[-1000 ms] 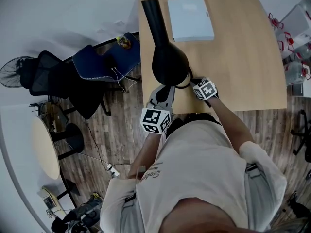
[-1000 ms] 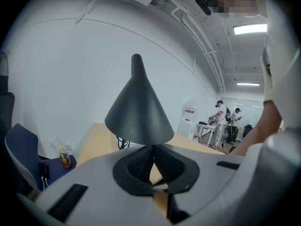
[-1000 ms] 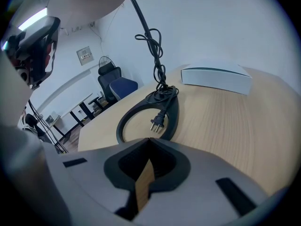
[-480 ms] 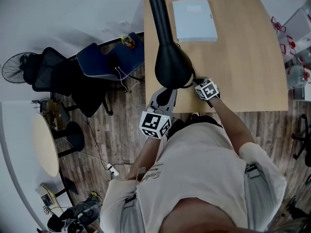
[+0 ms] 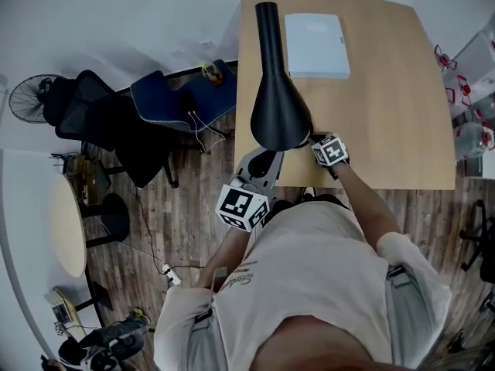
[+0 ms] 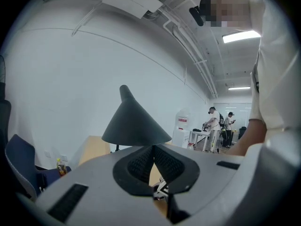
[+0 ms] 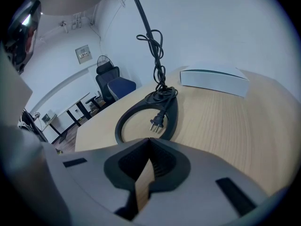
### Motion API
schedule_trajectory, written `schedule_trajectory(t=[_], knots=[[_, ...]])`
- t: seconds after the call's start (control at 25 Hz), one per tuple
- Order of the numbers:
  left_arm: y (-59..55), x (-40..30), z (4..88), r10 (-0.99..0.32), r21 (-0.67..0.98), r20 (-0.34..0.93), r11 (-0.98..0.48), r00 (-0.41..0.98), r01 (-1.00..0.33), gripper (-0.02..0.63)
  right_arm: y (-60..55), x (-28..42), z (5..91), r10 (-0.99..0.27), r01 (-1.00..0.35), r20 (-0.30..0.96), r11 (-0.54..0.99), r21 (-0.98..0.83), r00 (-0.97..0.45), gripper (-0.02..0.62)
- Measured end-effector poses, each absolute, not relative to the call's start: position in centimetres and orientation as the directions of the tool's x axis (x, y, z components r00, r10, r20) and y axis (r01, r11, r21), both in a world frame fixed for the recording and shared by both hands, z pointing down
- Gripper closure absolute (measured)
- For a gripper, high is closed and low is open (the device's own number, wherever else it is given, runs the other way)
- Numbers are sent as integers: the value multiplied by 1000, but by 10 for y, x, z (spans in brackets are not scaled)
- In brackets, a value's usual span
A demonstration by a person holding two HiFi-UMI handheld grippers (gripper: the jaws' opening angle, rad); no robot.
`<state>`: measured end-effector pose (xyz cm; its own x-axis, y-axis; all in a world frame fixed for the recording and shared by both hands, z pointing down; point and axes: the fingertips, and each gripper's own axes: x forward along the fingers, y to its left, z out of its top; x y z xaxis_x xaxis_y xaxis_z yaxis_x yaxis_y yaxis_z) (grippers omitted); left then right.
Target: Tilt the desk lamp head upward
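Note:
A black desk lamp stands on the wooden desk (image 5: 387,99), its cone-shaped head (image 5: 278,110) hanging over the desk's near left edge. In the left gripper view the lamp head (image 6: 134,121) rises just beyond my jaws. My left gripper (image 5: 263,159) is below the lamp head's rim, shut with nothing in it (image 6: 153,149). My right gripper (image 5: 313,140) is at the head's right side, low over the desk, also shut and empty (image 7: 149,155). It looks at the lamp's ring-shaped base (image 7: 136,114) with the coiled cord and plug (image 7: 157,121).
A flat white box (image 5: 317,45) lies at the back of the desk, behind the lamp (image 7: 214,79). Left of the desk stand a blue chair (image 5: 182,99), black chairs, a fan (image 5: 31,99) and a round table (image 5: 66,222) on the wood floor.
The head view has shifted, so desk and lamp sit further right in the picture. Both grippers stay shut close to the lamp head. The left one sits slightly lower.

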<state>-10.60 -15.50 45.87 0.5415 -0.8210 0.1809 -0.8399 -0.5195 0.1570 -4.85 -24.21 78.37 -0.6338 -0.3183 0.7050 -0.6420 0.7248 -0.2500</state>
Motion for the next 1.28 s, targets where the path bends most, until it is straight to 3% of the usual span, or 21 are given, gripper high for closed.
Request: schedule_trajectory(t=[0.52,0.84,1.28], knots=[[-144,-107,404,-835,198,90,-519,543,-831,591,-243,-49,785,-318,-650,710,716,-254,-628,600],[-138,-103,366,-851,78,30,-522,525,-850,591,-244,-48,782,-334,-662,712,710,-240,-617,600],[-140,-99,330,-840,31,-6,-542,542,-840,591,-244,-48,779,-350,-670,703,702,-241,-619,600]])
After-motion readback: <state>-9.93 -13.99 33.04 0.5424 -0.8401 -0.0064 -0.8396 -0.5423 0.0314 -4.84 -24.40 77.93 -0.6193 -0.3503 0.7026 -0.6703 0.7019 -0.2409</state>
